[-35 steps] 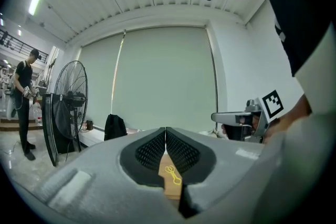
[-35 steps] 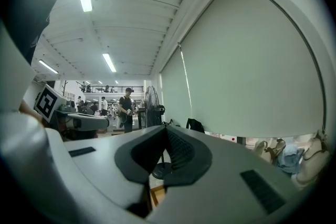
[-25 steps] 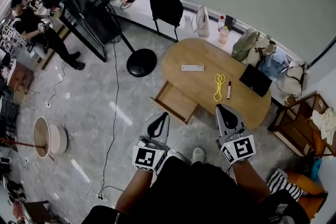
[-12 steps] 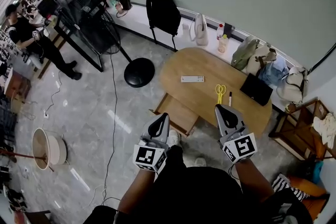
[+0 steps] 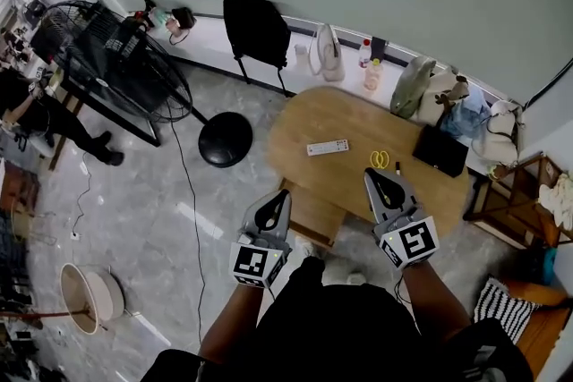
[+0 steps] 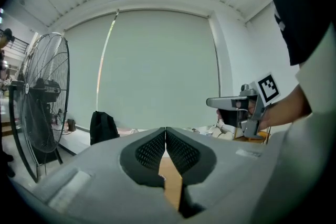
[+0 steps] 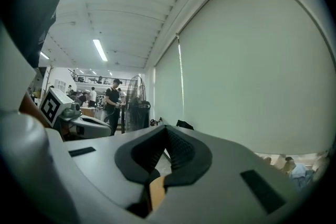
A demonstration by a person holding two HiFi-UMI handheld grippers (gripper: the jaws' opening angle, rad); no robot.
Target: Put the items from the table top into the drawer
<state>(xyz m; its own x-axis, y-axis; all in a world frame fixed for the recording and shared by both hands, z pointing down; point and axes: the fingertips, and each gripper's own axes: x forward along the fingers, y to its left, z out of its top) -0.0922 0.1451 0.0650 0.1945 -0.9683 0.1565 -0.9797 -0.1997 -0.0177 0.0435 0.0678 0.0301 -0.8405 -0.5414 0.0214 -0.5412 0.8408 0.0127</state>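
Wooden and oval, the desk [image 5: 333,110] sits closer than a second ago. Left hand-held gripper [image 5: 282,196] and right hand-held gripper [image 5: 372,178] are both closed, empty. White remote control [image 5: 328,147], yellow scissors [image 5: 380,159] and black marker [image 5: 397,167] lie untouched on top, open wooden drawer [image 5: 318,215] below, so picking can likely start.

Smooth wooden table [image 5: 340,125], glossy stone floor [image 5: 134,192]

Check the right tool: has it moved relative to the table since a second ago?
Yes. The right tool has advanced over the table's near edge; its tip now covers the yellow scissors' blades.
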